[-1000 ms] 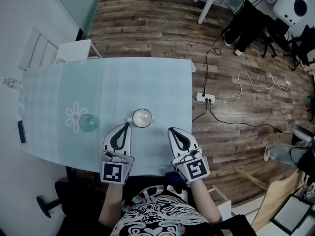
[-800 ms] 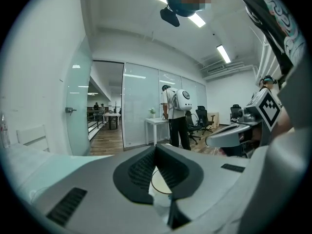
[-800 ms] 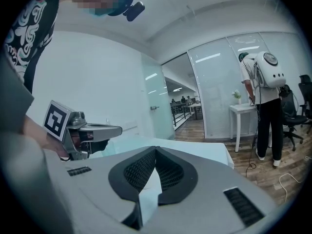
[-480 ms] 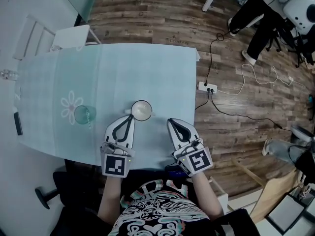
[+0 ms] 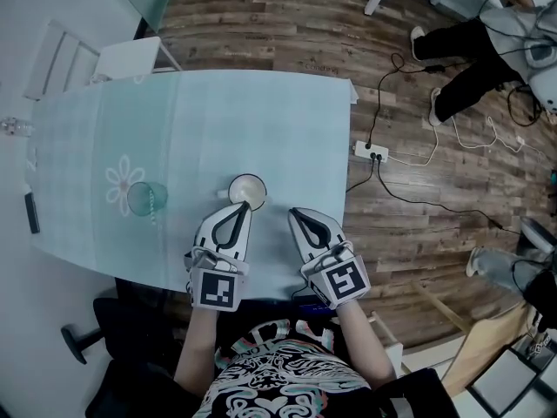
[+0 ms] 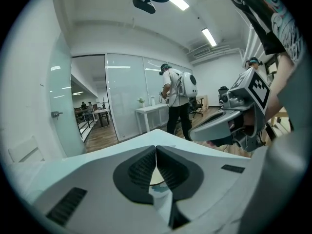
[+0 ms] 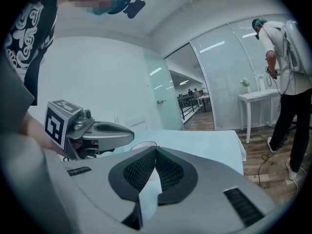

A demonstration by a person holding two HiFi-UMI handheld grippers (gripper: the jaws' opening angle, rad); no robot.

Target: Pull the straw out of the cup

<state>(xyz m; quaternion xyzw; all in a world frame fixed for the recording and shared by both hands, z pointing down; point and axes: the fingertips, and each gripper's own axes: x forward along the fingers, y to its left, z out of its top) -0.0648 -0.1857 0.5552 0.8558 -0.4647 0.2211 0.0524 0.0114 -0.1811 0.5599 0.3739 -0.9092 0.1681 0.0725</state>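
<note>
Nearest the person, the left gripper (image 5: 240, 208) and the right gripper (image 5: 294, 214) hang side by side over the near edge of the tabletop (image 5: 261, 120). Both gripper views show each pair of fingers pressed together at the tips with nothing between them. Just beyond the left gripper's tips, at twelve o'clock, stands a white cup (image 5: 247, 190), close to them but apart. Its rim peeks through behind the closed fingers in the left gripper view, and I can see no straw in it. Out at ten o'clock from the left gripper, well apart, stands a green glass (image 5: 144, 198). A thin pale stick leans over its rim toward five o'clock and is probably the straw (image 5: 155, 214), though it is too small to be sure. By that reading nothing is done yet: the straw sits in its vessel, neither gripper has reached it, and the fingers must first part. Further off, at nine o'clock on the tabletop's edge, lies a dark flat thing (image 5: 32, 213) I cannot identify. On the floor at two o'clock lies a power strip (image 5: 370, 152), and a person (image 5: 470, 50) there is cut off by the frame.
</note>
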